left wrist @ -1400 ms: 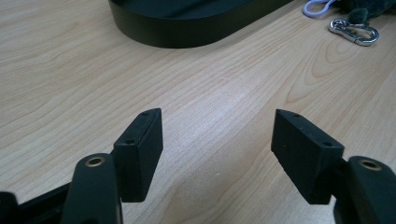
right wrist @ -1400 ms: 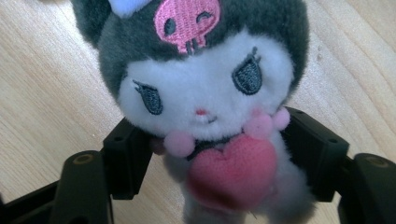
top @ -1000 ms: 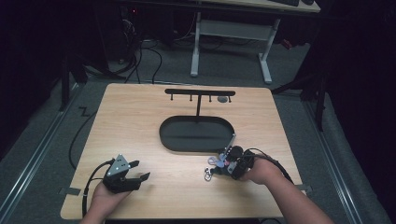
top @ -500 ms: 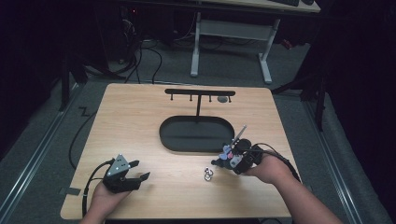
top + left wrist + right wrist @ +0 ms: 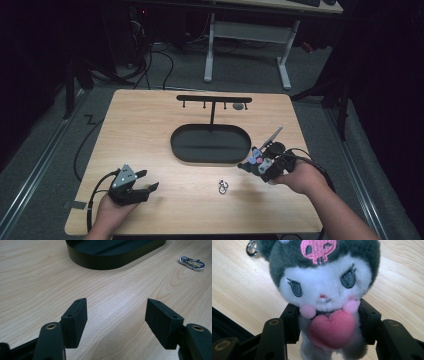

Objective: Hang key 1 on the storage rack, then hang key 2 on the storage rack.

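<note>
Here the right gripper (image 5: 329,327) is clamped on a plush (image 5: 325,287), its jaws having just closed further around the body, and holds it above the table (image 5: 150,130) at 4 o'clock of the black tray (image 5: 210,144). The clip (image 5: 223,187) lies at 6 o'clock of the tray. The left gripper (image 5: 116,322) stands apart, holding nothing.

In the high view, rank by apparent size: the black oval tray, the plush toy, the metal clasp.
1. Tray, clearly largest.
2. Plush toy, held off the table in the right claw, so slightly nearer the camera.
3. Clasp, smallest.
</note>
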`<state>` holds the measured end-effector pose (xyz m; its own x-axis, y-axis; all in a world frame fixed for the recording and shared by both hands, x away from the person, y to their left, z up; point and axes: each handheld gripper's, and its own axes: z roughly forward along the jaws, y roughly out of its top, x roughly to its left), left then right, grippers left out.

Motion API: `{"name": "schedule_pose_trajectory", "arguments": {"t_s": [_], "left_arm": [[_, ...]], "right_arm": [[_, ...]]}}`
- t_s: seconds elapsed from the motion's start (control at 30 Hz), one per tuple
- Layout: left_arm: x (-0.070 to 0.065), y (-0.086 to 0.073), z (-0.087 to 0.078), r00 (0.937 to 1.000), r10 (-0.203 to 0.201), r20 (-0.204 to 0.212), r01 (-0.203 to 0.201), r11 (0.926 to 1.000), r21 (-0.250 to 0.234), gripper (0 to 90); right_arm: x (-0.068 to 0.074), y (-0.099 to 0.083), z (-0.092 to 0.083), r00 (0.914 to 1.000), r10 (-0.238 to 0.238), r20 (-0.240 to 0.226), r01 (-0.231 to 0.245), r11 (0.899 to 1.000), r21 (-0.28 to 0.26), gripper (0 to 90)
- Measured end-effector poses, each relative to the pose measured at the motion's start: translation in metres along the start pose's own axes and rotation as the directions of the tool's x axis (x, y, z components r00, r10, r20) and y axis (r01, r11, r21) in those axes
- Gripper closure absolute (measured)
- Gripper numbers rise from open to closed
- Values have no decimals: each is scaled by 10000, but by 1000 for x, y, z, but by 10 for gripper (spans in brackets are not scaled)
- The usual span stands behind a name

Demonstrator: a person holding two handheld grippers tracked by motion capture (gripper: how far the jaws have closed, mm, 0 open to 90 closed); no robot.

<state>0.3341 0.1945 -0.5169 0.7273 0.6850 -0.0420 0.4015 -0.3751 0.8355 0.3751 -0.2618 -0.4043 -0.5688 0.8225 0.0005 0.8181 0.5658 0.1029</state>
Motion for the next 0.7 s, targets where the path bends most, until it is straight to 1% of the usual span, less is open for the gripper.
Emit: {"name": "schedule_pose_trajectory", "arguments": {"t_s": [0.03, 0.07, 0.13, 0.23, 0.27, 0.33, 0.37, 0.43, 0.47, 0.5, 0.57, 0.6, 0.7], "left_arm": [[0, 0, 0, 10000, 0, 0, 0, 10000, 0, 348], [0, 0, 0, 10000, 6, -4, -6, 10000, 4, 348], [0, 0, 0, 10000, 12, -19, -12, 10000, -23, 348], [0, 0, 0, 10000, 29, -48, -29, 10000, -2, 348], [0, 0, 0, 10000, 33, -49, -33, 10000, -1, 348], [0, 0, 0, 10000, 34, -52, -34, 10000, -6, 348], [0, 1, 0, 9999, 56, -89, -57, 10000, -36, 348], [1, 1, 0, 9999, 62, -83, -62, 10000, -31, 349], [1, 1, 0, 10000, -3, -85, 2, 10000, -48, 349], [1, 1, 0, 10000, -4, -82, 4, 10000, -46, 349], [0, 1, -1, 10000, 34, -93, -35, 10000, -82, 349], [0, 1, 0, 9999, 40, -94, -41, 9999, -97, 350], [0, 1, 0, 9999, 61, -85, -61, 10000, -38, 349]], "right_arm": [[0, 0, 0, 10000, 0, 0, 0, 10000, 0, 468], [-3, 1, -4, 9998, 147, 107, -148, 9999, 29, 469], [-3, 1, -5, 9998, 191, 95, -192, 9998, 22, 468], [-8, 4, -12, 9988, 483, 121, -482, 9988, -90, 467], [-8, 5, -14, 9978, 661, 97, -660, 9978, -101, 468], [-10, 6, -15, 9978, 657, 79, -656, 9977, -172, 467], [-12, 8, -17, 9971, 765, -48, -766, 9968, -246, 467], [-12, 10, -17, 9964, 843, -117, -846, 9960, -299, 467], [-12, 10, -16, 9972, 738, -154, -743, 9967, -315, 467], [-11, 11, -15, 9969, 782, -131, -785, 9965, -268, 467], [-11, 13, -15, 9978, 658, -79, -660, 9974, -298, 466], [-11, 13, -16, 9972, 745, -117, -748, 9967, -305, 467], [-11, 15, -18, 9969, 779, -130, -783, 9964, -333, 467]]}}
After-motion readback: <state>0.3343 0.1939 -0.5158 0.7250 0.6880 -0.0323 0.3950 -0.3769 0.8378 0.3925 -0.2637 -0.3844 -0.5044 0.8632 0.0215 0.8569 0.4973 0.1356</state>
